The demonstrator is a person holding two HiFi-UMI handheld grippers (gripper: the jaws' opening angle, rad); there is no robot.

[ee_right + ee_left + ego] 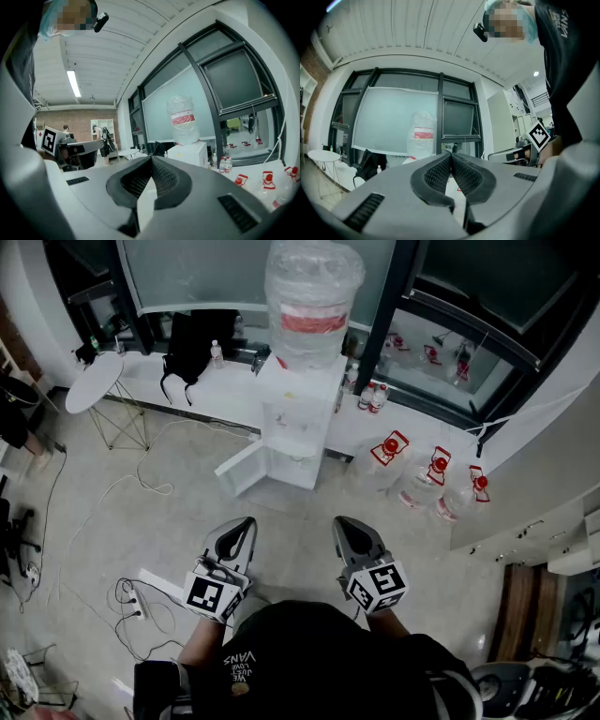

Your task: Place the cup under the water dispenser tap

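The white water dispenser (298,423) stands against the window ledge ahead, with a large clear bottle (313,294) on top and its lower cabinet door (242,469) swung open. No cup shows clearly in any view. My left gripper (247,522) and right gripper (343,522) are held side by side well short of the dispenser, both pointing at it. In the left gripper view my left gripper (451,153) is shut with nothing between the pads, and the bottle (423,133) rises beyond it. My right gripper (151,158) is also shut and empty, and the dispenser (188,153) stands behind it.
Several spare water jugs (415,474) with red caps lie on the floor right of the dispenser. A round white table (94,381) and a black bag (193,343) are at the left. A power strip with cables (141,601) lies on the floor at my left. People (101,139) stand far back.
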